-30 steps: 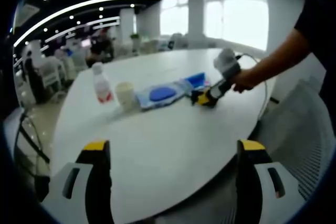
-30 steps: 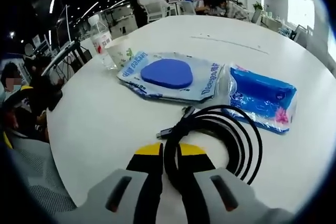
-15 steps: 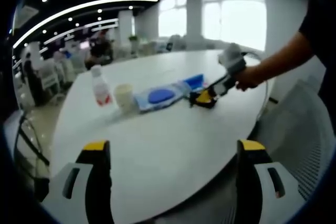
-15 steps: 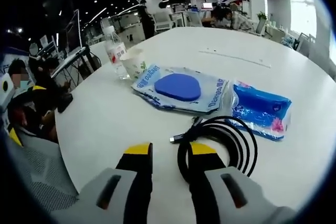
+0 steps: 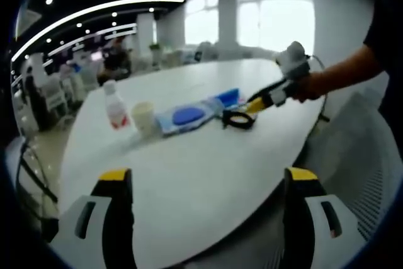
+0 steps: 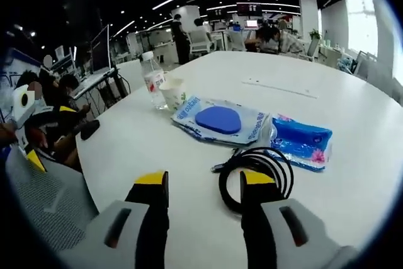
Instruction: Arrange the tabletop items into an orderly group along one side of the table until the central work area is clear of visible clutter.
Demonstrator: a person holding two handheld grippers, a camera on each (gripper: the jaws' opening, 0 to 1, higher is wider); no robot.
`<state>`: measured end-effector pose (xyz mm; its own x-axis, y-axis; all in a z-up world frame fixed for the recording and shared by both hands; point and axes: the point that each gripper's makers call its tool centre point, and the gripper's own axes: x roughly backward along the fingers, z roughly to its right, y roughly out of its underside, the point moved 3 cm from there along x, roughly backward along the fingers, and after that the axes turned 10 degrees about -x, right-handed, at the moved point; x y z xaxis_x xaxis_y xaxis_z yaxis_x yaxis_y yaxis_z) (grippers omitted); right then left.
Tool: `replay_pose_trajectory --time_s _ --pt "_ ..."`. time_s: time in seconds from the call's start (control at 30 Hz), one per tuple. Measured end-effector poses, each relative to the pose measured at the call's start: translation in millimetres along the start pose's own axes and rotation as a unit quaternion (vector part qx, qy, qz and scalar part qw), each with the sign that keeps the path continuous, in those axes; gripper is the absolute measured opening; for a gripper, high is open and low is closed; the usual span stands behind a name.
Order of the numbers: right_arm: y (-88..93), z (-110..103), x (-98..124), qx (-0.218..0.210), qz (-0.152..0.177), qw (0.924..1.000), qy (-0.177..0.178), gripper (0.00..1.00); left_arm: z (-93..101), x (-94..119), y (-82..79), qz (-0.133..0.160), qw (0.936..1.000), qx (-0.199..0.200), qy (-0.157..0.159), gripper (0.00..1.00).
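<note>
Right gripper view, row of items, left to right: a water bottle (image 6: 152, 79), a paper cup (image 6: 172, 94), a clear pack with a blue pad (image 6: 221, 121), a blue tissue pack (image 6: 301, 143), all lying in a line from 10 o'clock to 2 o'clock of the right tool (image 6: 204, 187) on the white table (image 6: 352, 111).
Cable: a black coiled cable (image 6: 256, 176) lies flat on the table just in front of the row, touching or just beside the tissue pack's near edge.
Cable from right tool: at 1 o'clock, its near loop overlapped by the tip of the right-hand jaw; no part of it sits between the jaws.
Right tool state: released, jaws spread apart, holding nothing.
Left gripper view, left tool (image 5: 206, 187): jaws wide apart and empty, hanging over the near table edge.
Cable from left tool: at 12 o'clock, well apart, far across the table (image 5: 189, 174).
Nearer tool: the right, by a wide margin.
Judgement: the items already form a row along one side; the cable looks set down beside it, so the right tool seems free to draw off.
</note>
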<state>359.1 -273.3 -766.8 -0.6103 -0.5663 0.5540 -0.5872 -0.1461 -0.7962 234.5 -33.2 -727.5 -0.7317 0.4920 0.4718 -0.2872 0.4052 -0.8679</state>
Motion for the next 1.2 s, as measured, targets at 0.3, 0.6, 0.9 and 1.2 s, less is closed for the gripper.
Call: replay_pose_trajectory --time_s 0.3,0.6,0.9,1.2 --pt "1.2 0 29 -0.017 0.03 0.9994 0.009 0.57 -1.1 0 -0.4 0.002 1.0 0.002 -0.001 0.97" --pt "13.0 -1 58 0.037 0.022 0.9989 0.017 0.72 -2.8 1 -1.2 0.005 1.0 0.006 -0.005 0.98" --pt "15.6 2 86 0.074 0.025 0.9965 0.028 0.87 -4.0 1 -1.2 0.007 0.9999 0.01 -0.006 0.99" --pt "20.7 8 106 0.042 0.04 0.9973 0.045 0.93 -1.7 2 -2.3 0.012 0.9999 0.01 0.001 1.0"
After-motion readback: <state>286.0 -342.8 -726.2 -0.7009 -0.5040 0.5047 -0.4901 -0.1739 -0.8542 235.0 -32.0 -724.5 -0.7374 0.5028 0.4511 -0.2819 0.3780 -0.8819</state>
